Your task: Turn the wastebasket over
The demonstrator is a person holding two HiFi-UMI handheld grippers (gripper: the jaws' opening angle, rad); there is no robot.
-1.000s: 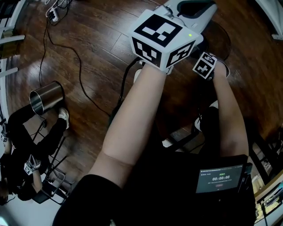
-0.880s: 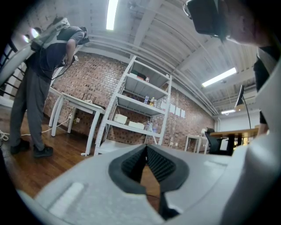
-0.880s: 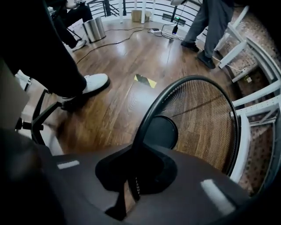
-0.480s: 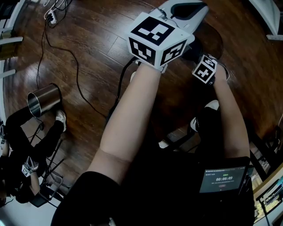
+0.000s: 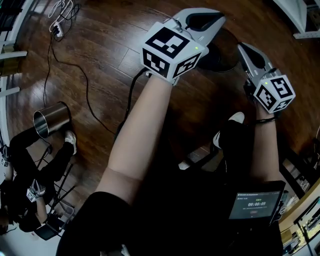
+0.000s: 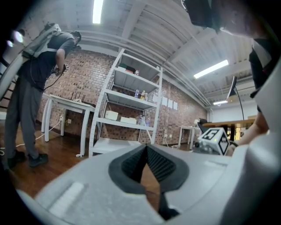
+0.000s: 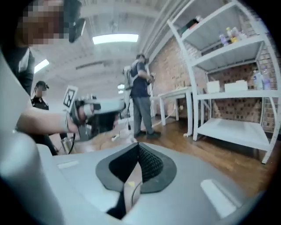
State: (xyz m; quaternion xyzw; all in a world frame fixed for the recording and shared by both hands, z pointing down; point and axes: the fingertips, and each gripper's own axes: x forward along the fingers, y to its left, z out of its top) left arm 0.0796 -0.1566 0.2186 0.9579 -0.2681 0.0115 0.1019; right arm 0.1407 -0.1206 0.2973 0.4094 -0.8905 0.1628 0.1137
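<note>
Risen since the earlier frame, the right gripper [image 5: 244, 48] now hangs clear above the wooden floor [image 5: 115, 55]. The dark round wastebasket [image 5: 225, 52] rests on that floor, between both grippers in the head view and held by neither. The left gripper [image 5: 220, 14] has its jaws together, empty; the right's have just been closing and meet on nothing.

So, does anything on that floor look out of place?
Only a loose black cable snaking across the floor from a power strip. The steel can looks tilted, but that may be the lens.
</note>
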